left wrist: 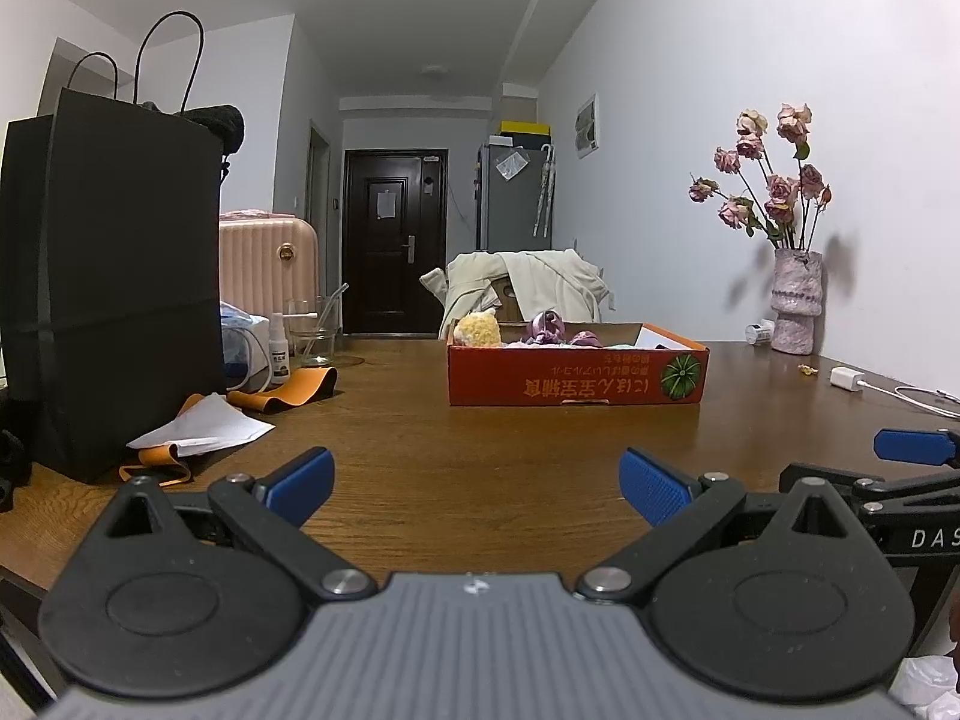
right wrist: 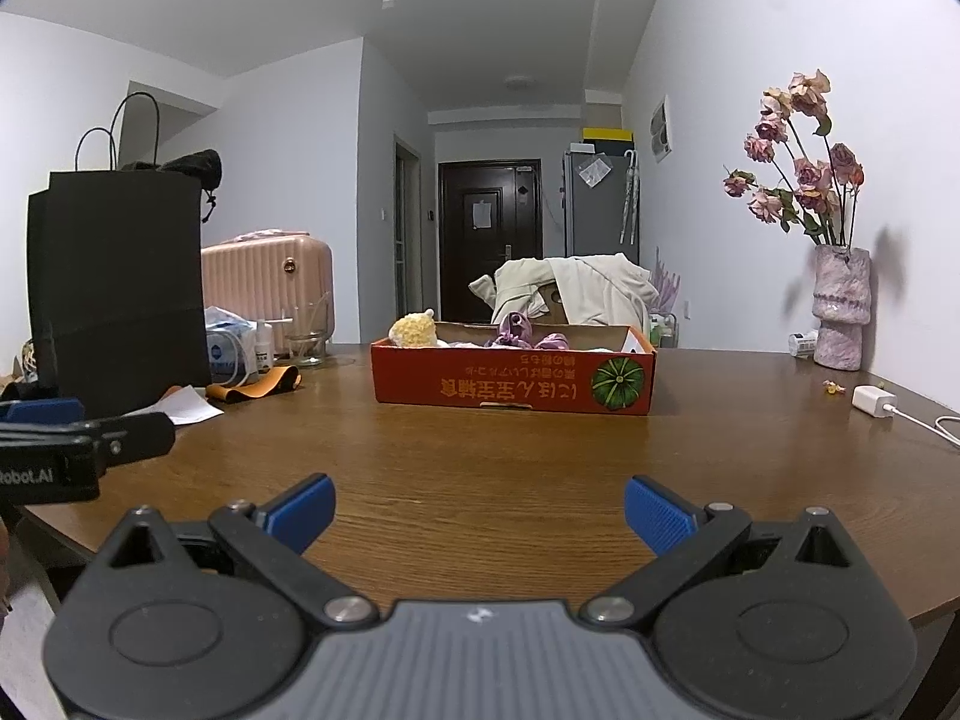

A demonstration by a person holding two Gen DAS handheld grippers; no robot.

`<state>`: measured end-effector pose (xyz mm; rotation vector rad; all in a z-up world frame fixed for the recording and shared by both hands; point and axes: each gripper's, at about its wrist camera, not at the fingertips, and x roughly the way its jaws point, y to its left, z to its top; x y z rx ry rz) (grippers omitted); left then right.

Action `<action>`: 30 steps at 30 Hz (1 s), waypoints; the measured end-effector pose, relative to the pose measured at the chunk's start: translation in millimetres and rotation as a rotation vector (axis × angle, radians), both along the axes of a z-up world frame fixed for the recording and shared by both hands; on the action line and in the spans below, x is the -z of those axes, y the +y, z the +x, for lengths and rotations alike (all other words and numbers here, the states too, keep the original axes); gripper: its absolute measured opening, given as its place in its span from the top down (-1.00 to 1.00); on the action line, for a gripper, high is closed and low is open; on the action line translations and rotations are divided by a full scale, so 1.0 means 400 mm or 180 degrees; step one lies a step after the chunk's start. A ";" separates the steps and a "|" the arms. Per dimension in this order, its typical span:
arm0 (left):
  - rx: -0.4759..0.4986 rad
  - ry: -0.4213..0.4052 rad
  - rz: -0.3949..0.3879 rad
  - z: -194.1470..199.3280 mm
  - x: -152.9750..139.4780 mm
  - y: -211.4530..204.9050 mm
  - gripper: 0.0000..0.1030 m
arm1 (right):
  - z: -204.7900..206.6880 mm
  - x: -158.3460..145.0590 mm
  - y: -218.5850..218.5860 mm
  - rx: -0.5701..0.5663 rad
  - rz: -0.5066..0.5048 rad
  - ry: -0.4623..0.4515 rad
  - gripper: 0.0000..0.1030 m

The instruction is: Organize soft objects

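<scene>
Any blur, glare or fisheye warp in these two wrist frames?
Left wrist: black corners, wall lines bowed, the vase throws soft double shadows on the wall, left gripper body slightly soft. Right wrist: same warp, mild sheen on the table, the orange box sharp.

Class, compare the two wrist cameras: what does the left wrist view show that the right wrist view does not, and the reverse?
Only the left wrist view shows the right tongs at its right edge.

Only the right wrist view shows the left tongs at its left edge, and a purple bundle behind the draped chair.

Both share the orange cardboard box of soft items, black paper bag, pink suitcase and vase of dried roses.
</scene>
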<state>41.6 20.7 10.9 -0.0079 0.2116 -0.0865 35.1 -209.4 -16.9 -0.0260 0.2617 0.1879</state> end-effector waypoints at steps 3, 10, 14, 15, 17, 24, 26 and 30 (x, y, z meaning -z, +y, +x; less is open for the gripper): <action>0.0014 0.0010 -0.0002 0.000 0.002 0.000 -1.00 | -0.001 0.002 0.000 0.0013 -0.0006 -0.0014 -1.00; 0.0009 -0.0007 -0.0001 -0.001 0.002 -0.001 -1.00 | -0.002 0.004 0.004 0.0005 -0.0033 -0.0019 -1.00; 0.0015 -0.0001 -0.0004 -0.002 0.000 -0.004 -1.00 | -0.002 0.004 0.004 0.0007 -0.0037 -0.0020 -1.00; 0.0013 -0.0003 -0.0002 -0.003 0.000 -0.004 -1.00 | -0.002 0.004 0.004 0.0010 -0.0039 -0.0022 -1.00; 0.0019 -0.0008 -0.0003 -0.003 -0.002 -0.004 -1.00 | -0.003 0.003 0.004 0.0016 -0.0037 -0.0025 -1.00; 0.0015 -0.0039 0.0008 -0.004 -0.011 -0.004 -1.00 | -0.005 -0.009 -0.003 0.0042 -0.0001 -0.0051 -1.00; 0.0021 -0.0067 0.0011 -0.009 -0.017 -0.004 -1.00 | -0.007 -0.015 -0.001 0.0044 -0.0012 -0.0069 -1.00; 0.0056 -0.0126 0.0021 -0.016 -0.031 -0.005 -1.00 | -0.014 -0.031 -0.002 0.0035 -0.0018 -0.0129 -1.00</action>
